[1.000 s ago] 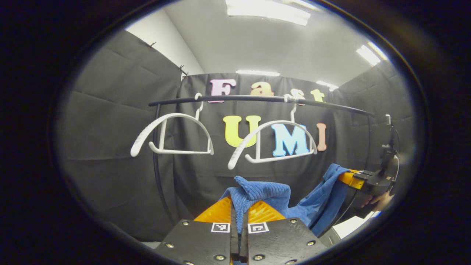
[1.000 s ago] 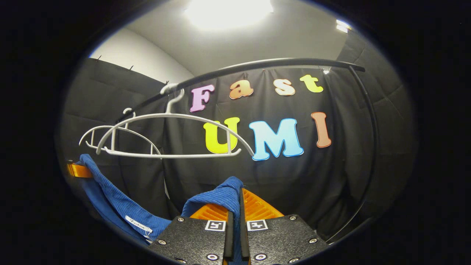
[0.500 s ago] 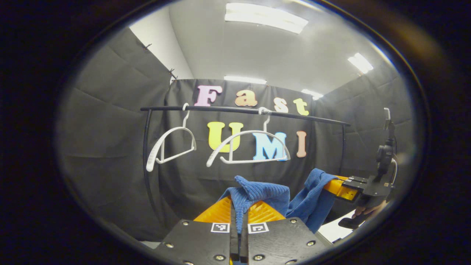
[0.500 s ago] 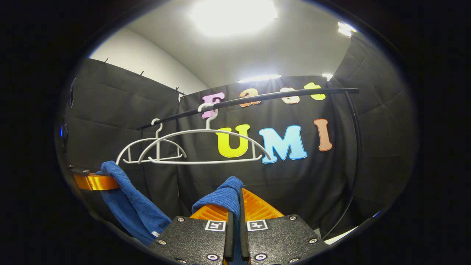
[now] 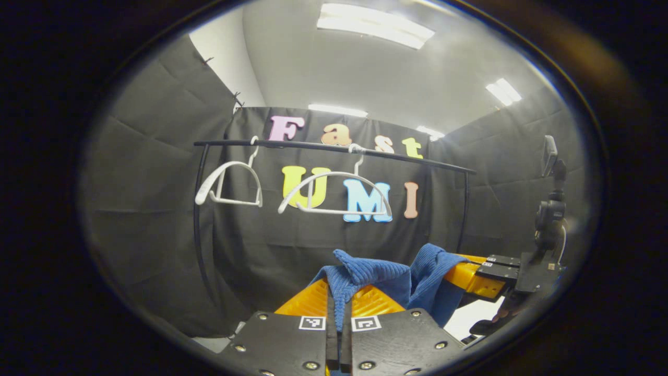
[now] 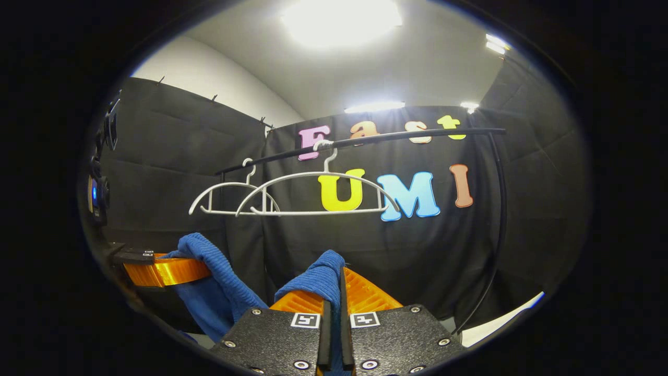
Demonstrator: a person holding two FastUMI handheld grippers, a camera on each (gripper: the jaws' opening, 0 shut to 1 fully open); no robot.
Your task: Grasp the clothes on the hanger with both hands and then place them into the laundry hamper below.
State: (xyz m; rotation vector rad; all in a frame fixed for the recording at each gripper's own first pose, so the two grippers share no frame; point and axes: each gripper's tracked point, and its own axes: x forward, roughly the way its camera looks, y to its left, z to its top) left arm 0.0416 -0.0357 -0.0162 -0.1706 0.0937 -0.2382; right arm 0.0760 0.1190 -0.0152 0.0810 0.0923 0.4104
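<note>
Blue ribbed cloth, the garment [image 5: 373, 275], is off the two white hangers [image 5: 334, 193], which hang bare on the black rail [image 5: 323, 148] at about 11 and 12 o'clock. The left gripper [image 5: 338, 308] pinches one fold at 6 o'clock, and the right gripper [image 6: 334, 300] clamps another. Lifting off looks done; lowering into the hamper remains. The left gripper view adds the person's hand [image 5: 509, 312] at 4 o'clock under the other tool; the right gripper view shows the rail's right upright at 3 o'clock.

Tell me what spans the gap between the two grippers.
The blue garment hangs from the left gripper to the right gripper, seen in the left gripper view.
</note>
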